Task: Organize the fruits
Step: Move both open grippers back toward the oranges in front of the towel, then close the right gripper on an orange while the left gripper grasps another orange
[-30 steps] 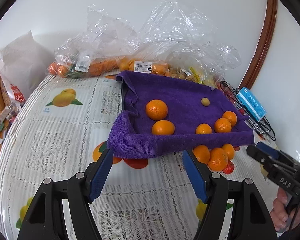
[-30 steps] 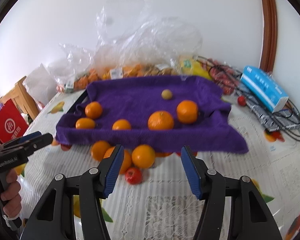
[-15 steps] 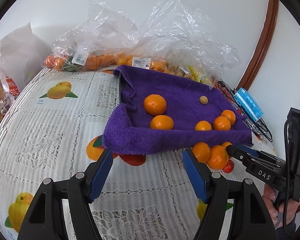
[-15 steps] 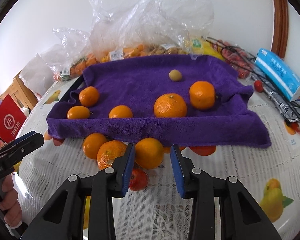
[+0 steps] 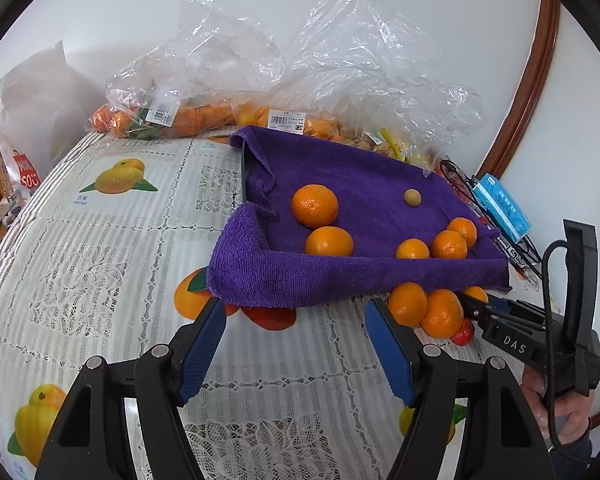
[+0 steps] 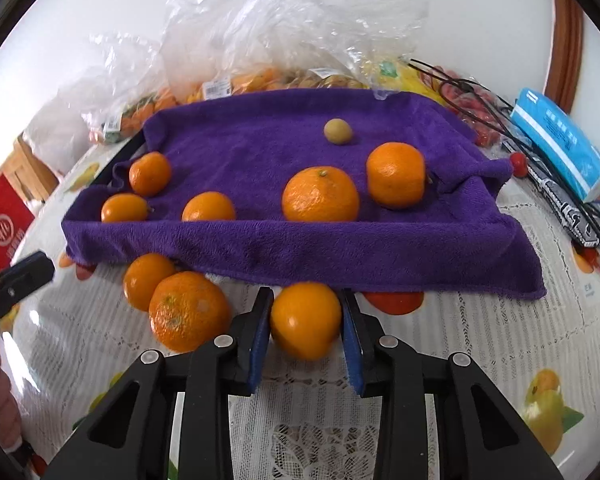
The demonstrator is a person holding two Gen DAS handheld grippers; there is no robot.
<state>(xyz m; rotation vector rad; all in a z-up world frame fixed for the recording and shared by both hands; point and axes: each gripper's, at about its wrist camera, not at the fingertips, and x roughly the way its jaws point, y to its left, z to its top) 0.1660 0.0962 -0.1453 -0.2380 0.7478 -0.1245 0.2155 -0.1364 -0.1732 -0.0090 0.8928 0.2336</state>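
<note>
**Orange caught at the towel's edge**

Orange [image 6: 306, 320] sits on the table [image 6: 440, 352] just in front of the purple towel [image 6: 300, 248], between the right gripper [image 6: 305, 322] fingers, which have just been closing and now press its sides, probably to lift it onto the towel with the rest. The left gripper [image 5: 294, 344] hangs half-open, holding nothing. Only the right wrist view shows the grip; the left view shows the right gripper from the side, hiding that orange.

Both grippers, left [image 5: 294, 344] and right [image 6: 305, 332], are black plastic with blue pads [image 5: 202, 350] and silver screws [image 6: 220, 341]; the right one carries white "DAS" lettering and a black cable [image 5: 556, 336].
</note>
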